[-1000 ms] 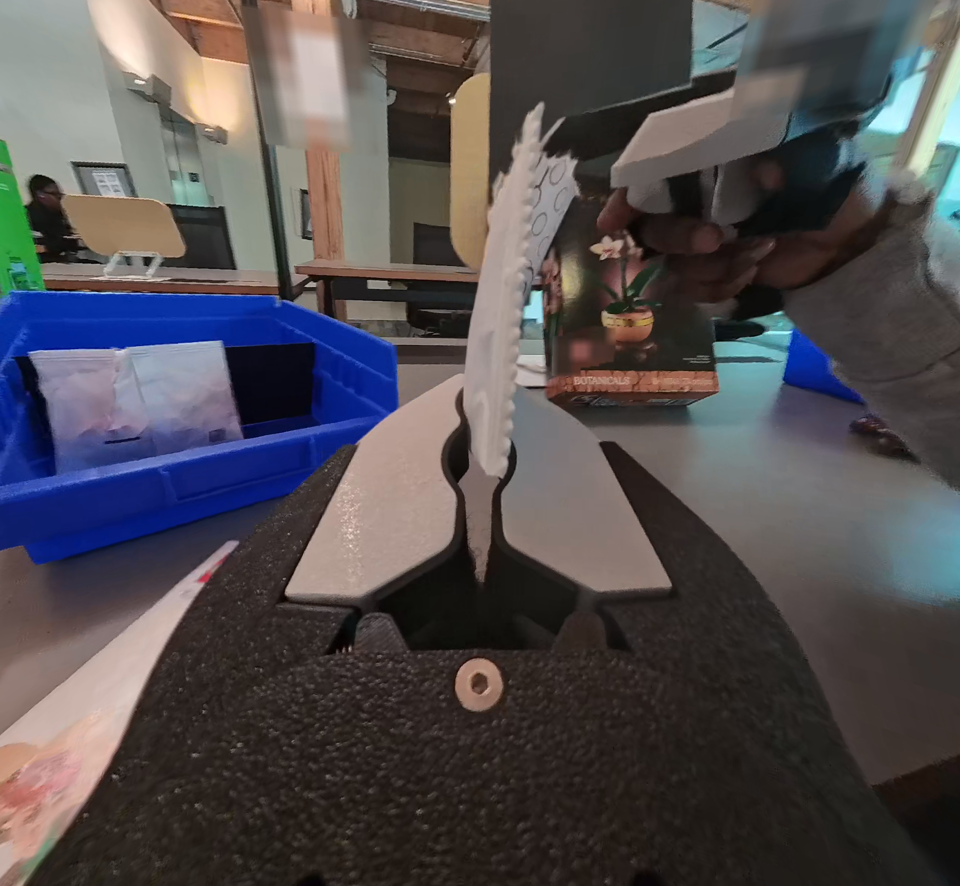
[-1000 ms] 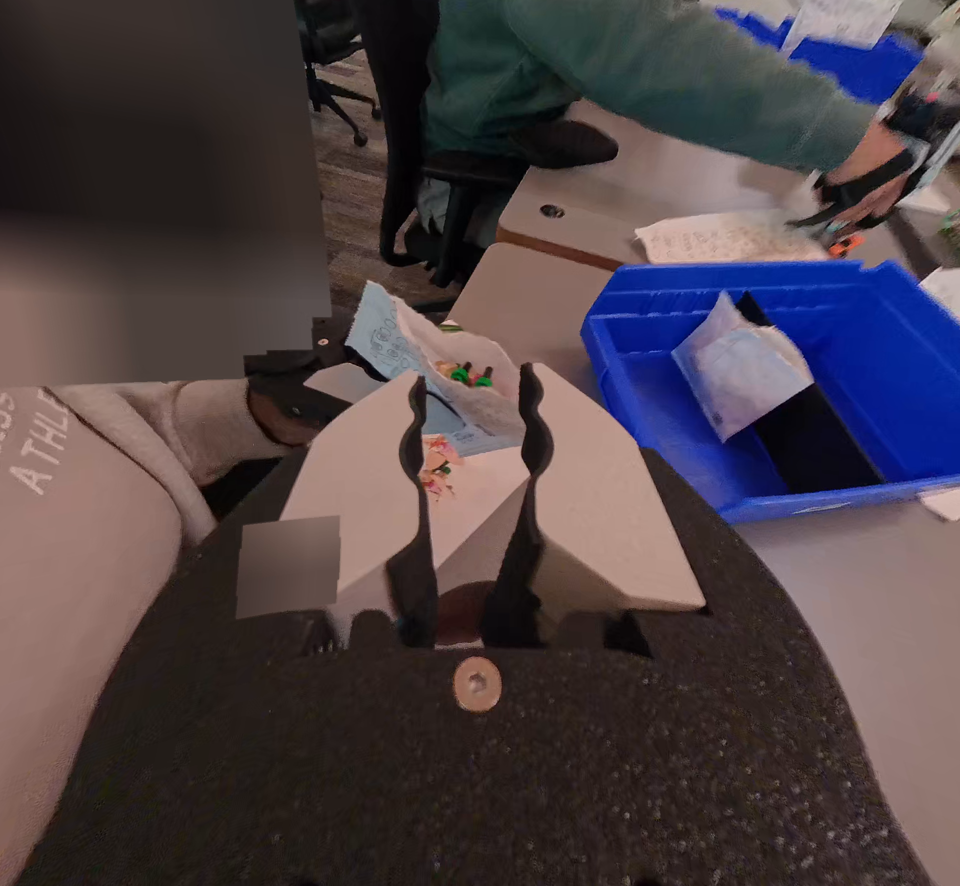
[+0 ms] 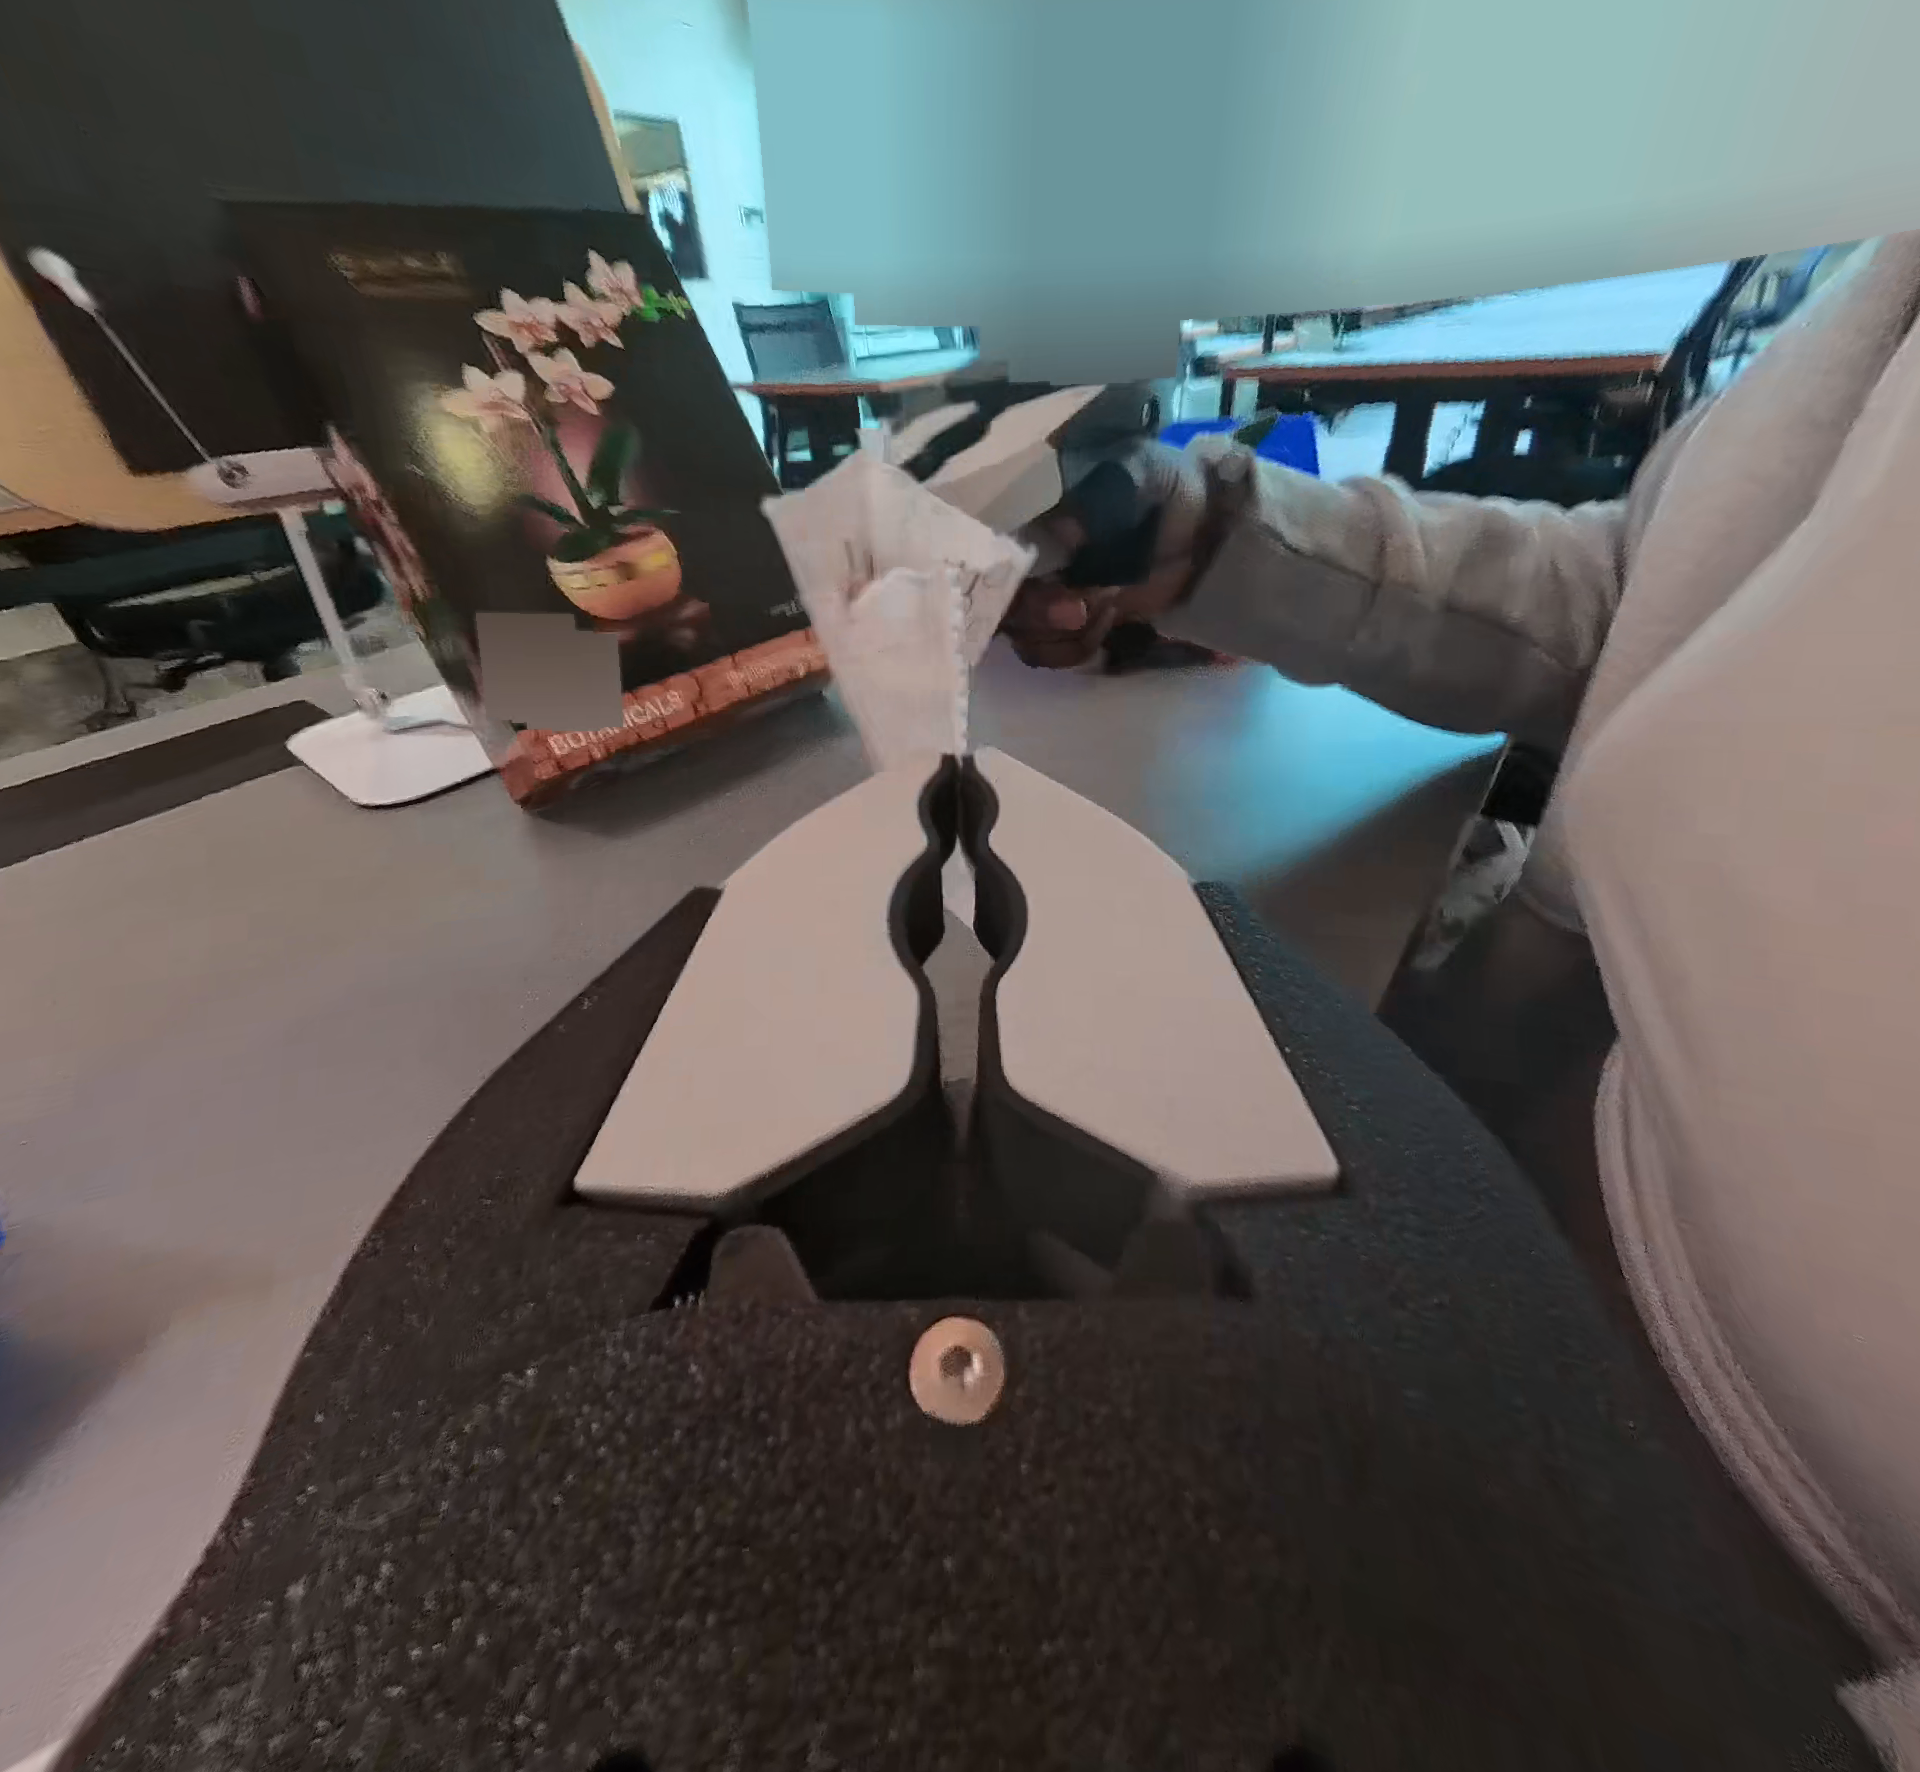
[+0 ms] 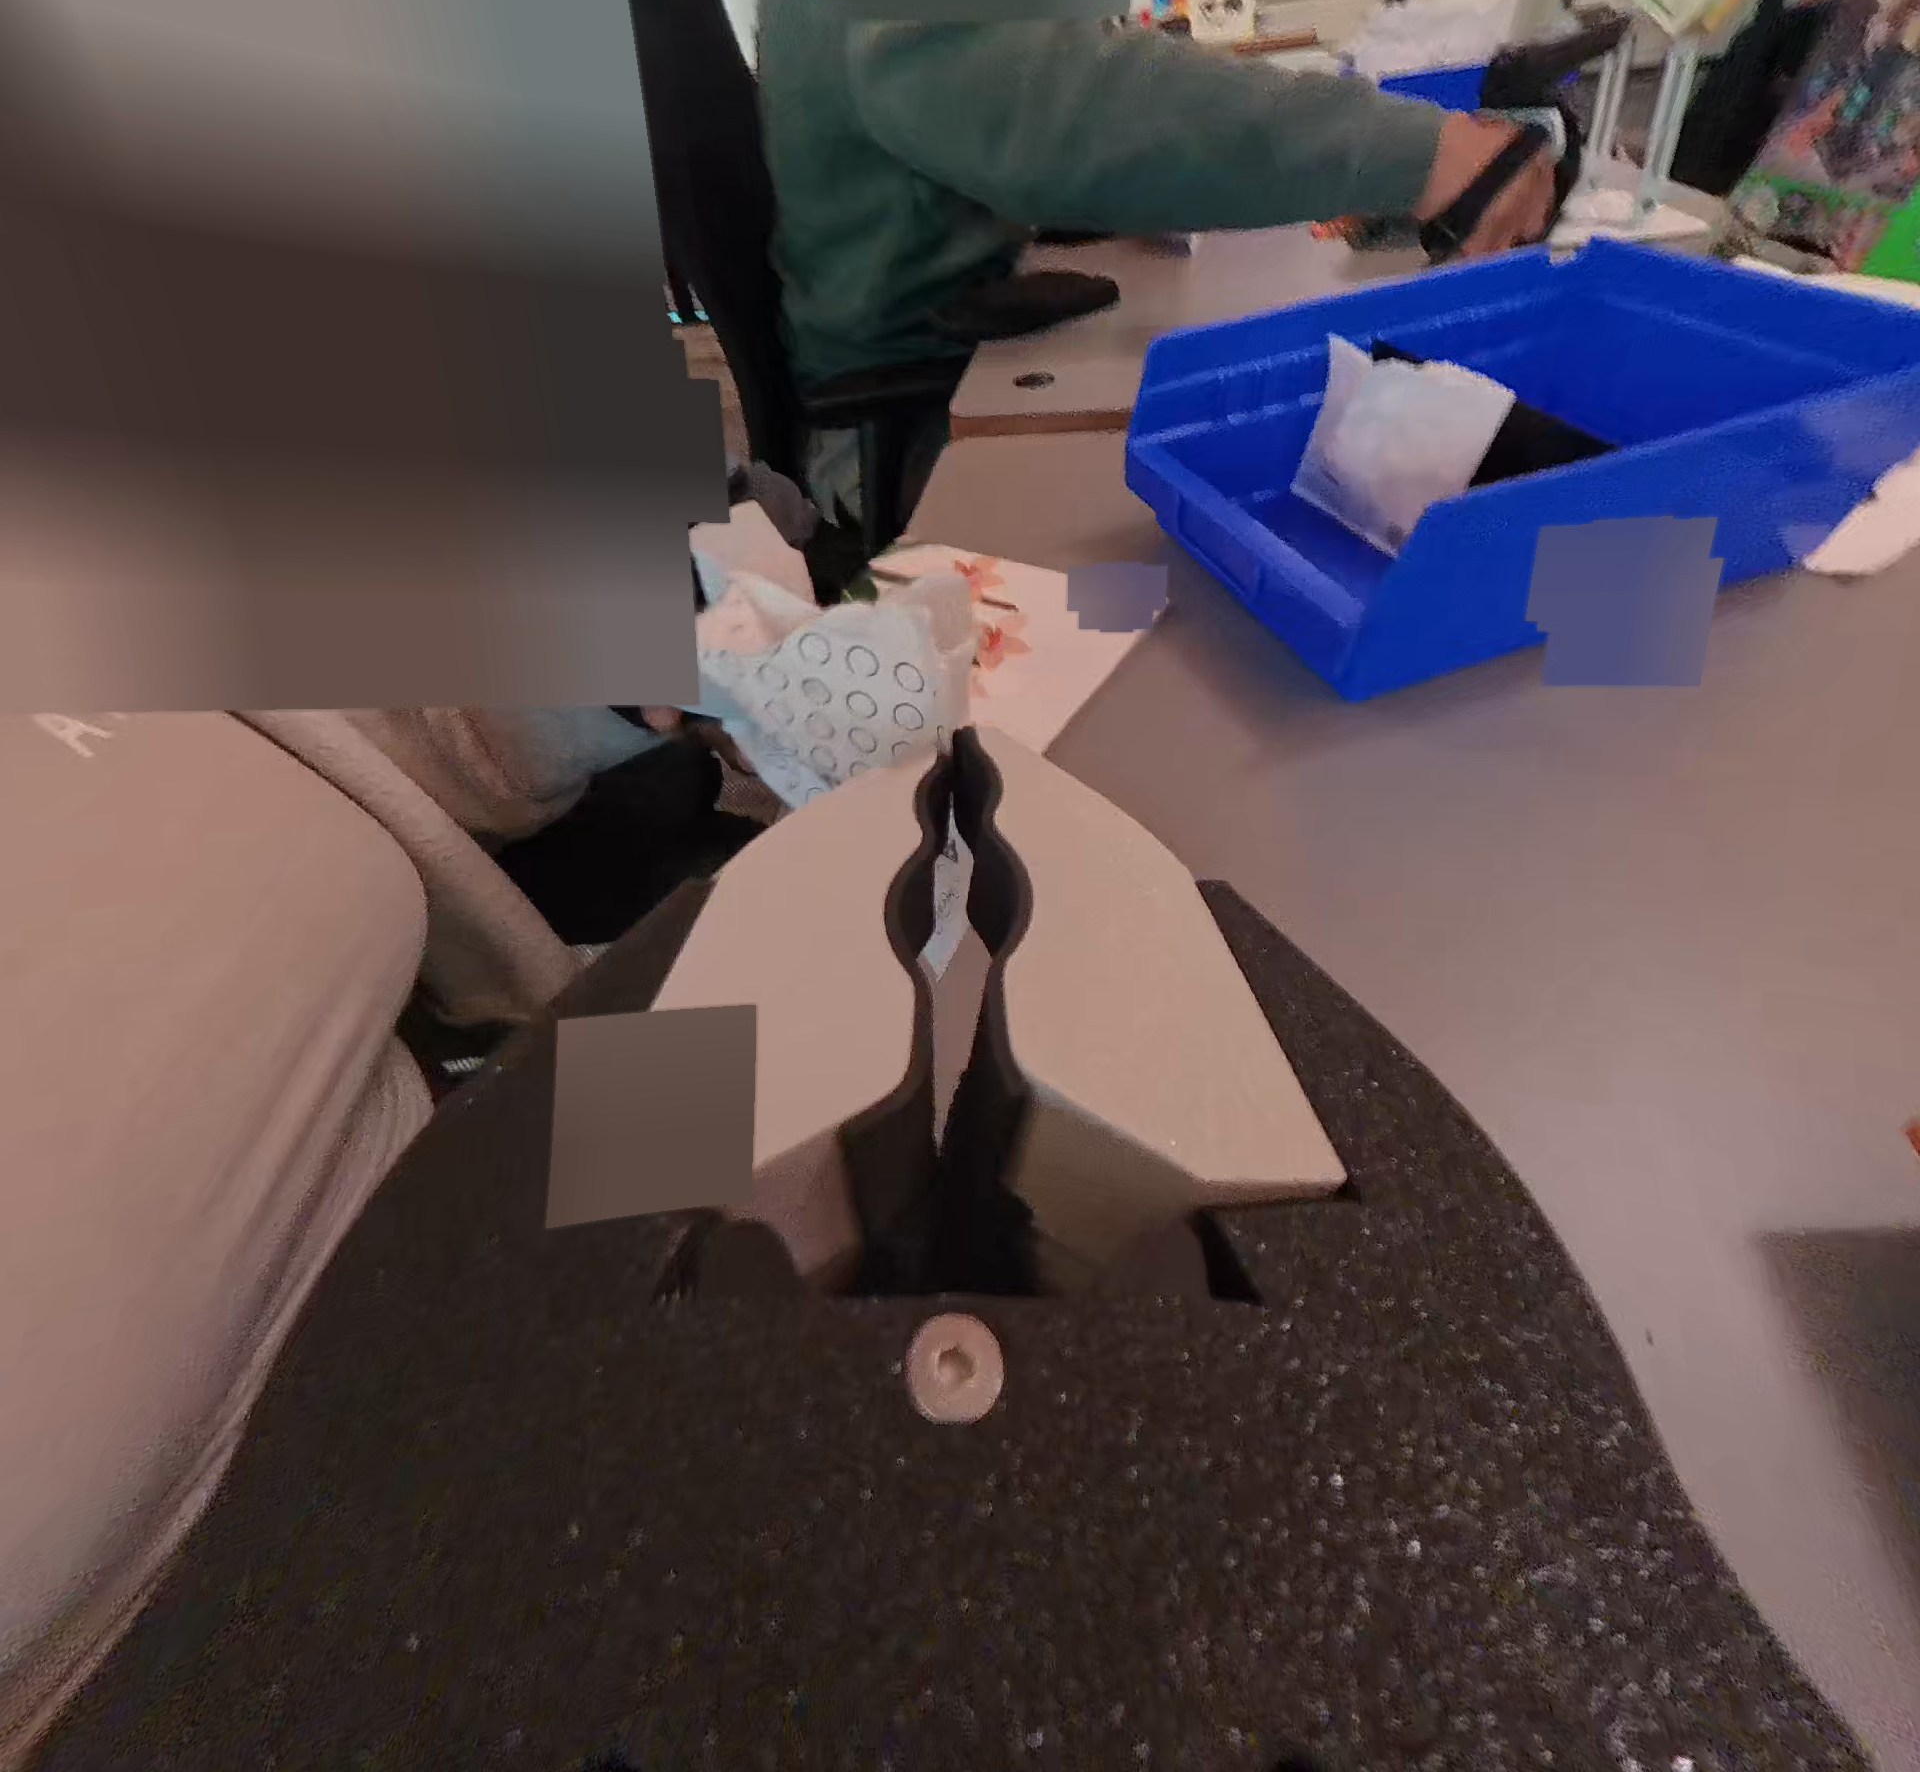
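My left gripper (image 3: 958, 766) is shut on the serrated edge of a small white paper bag (image 3: 899, 600), held up over the grey table (image 3: 312, 943). My right gripper (image 4: 961, 746) is shut on the other edge of the same bag (image 4: 842, 694), which has printed circles on it; a strip of it shows between the fingers. The bag is pulled open between the two grippers. The right gripper also shows in the left wrist view (image 3: 1013, 465), held by a hand in a grey sleeve. What is inside the bag is hidden.
A dark box (image 3: 540, 496) picturing a potted orchid stands on the table behind the bag. A white stand (image 3: 395, 756) is beside it. A blue bin (image 4: 1558, 475) holding a white pouch (image 4: 1392, 434) sits at the right. A booklet (image 4: 1049, 642) lies beyond the bag. A person in green (image 4: 1039, 133) sits behind. The tips of one gripper are about 7 cm away from the tips of the other.
Both grippers have swung round with the bag. My right gripper has closed from open onto the bag's edge. The bag is now spread open between them. The blue bin has left the left wrist view.
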Demonstrator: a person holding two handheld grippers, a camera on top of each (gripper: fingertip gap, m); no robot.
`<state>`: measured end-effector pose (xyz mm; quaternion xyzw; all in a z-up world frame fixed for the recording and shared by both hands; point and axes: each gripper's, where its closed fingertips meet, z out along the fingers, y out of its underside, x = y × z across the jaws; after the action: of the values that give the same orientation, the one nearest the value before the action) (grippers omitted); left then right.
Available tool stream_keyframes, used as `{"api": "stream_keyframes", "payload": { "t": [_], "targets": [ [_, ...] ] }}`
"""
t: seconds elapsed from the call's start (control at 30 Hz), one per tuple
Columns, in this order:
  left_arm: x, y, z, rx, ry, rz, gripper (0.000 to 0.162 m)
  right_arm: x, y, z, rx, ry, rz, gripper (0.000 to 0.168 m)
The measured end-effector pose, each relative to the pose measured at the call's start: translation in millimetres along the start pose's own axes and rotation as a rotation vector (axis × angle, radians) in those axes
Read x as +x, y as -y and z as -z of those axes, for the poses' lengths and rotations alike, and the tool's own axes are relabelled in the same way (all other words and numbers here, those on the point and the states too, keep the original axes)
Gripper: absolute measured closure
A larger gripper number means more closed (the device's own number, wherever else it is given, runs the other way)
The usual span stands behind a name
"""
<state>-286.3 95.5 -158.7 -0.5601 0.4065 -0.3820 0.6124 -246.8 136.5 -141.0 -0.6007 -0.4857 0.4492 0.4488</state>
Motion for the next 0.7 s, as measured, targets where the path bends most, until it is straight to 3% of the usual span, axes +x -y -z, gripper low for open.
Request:
{"api": "stream_keyframes", "payload": {
  "t": [0.13,0.3,0.5,0.57,0.6,0.7],
  "targets": [
    [4,-6,-11,-0.030,-0.012,0.001,0.162,-2,-8,18,-0.011,-0.028,0.014,0.168],
    [25,-2,-20,0.028,-0.163,0.025,0.162,-5,-3,34,0.061,-0.016,-0.055,0.168],
    [39,16,-30,0.190,-0.317,0.130,0.162,-12,-5,35,0.081,0.009,-0.139,0.168],
    [33,14,-33,0.202,-0.286,0.142,0.162,-5,0,44,0.117,-0.044,-0.129,0.164],
    [29,15,-32,0.217,-0.265,0.144,0.162,-3,2,50,0.141,-0.050,-0.136,0.153],
    [23,22,-26,0.276,-0.266,0.187,0.162,-7,-11,55,0.137,0.020,-0.194,0.145]
  ]
}}
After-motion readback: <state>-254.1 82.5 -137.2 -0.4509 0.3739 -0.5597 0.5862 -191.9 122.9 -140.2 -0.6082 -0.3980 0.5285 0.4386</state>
